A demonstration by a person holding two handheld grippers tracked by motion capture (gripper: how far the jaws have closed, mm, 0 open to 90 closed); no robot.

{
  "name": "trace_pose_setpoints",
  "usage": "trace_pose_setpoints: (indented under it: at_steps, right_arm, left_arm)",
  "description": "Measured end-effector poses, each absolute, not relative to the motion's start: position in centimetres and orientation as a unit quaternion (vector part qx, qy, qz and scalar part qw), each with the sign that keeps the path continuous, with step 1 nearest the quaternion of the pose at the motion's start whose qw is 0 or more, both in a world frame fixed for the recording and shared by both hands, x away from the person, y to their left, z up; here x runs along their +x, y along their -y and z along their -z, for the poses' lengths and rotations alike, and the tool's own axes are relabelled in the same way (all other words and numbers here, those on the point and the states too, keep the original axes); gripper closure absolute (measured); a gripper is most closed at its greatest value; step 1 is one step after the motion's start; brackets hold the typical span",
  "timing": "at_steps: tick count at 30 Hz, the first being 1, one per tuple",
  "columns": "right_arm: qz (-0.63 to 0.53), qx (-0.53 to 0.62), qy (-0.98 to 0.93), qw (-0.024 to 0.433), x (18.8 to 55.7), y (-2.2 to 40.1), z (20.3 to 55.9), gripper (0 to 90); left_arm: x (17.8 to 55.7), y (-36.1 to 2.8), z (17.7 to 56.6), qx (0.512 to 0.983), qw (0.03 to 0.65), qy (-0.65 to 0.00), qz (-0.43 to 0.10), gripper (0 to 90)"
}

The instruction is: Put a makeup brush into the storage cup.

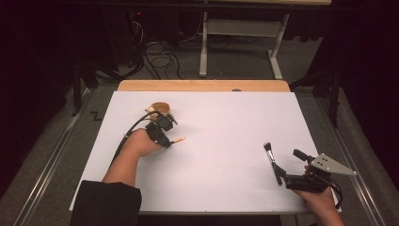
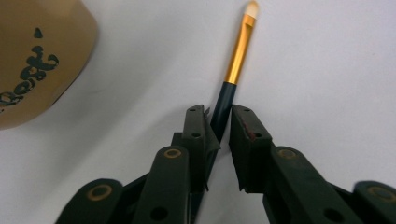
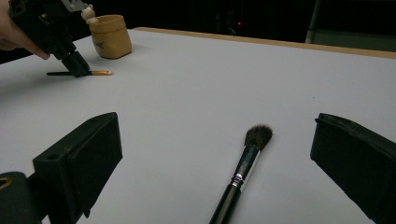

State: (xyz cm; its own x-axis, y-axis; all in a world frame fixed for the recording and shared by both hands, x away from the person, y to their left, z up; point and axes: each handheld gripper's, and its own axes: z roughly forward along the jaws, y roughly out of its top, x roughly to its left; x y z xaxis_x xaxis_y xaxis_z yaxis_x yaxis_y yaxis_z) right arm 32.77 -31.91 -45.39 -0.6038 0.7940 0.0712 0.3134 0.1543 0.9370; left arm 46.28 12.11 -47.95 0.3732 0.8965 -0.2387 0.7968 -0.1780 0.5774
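Overhead, white tabletop (image 1: 221, 141) (dark room, cabled floor (image 1: 162, 59))

Bright tabletop, dark bkgd, slight blur

Between my left gripper's (image 2: 223, 122) matt black plastic jaws sits a small brush (image 2: 236, 65) with a glossy dark handle and shiny gold metal ferrule. Beside it, a matt tan pot (image 2: 37, 56). Ahead of my right gripper (image 3: 219, 163), a soft-bristled brush (image 3: 245, 168) lies on the smooth white table (image 3: 196, 102).
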Motion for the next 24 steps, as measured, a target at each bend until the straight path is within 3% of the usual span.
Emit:
trace_pose_setpoints:
  at_steps: [24]
  right_arm:
    - [-0.527, 0.384, -0.722, 0.229, 32.74, 31.93, 45.35, 3.0]
  left_arm:
    - [45.82, -12.06, 47.97, 0.771, 0.314, -0.549, -0.076, 82.5]
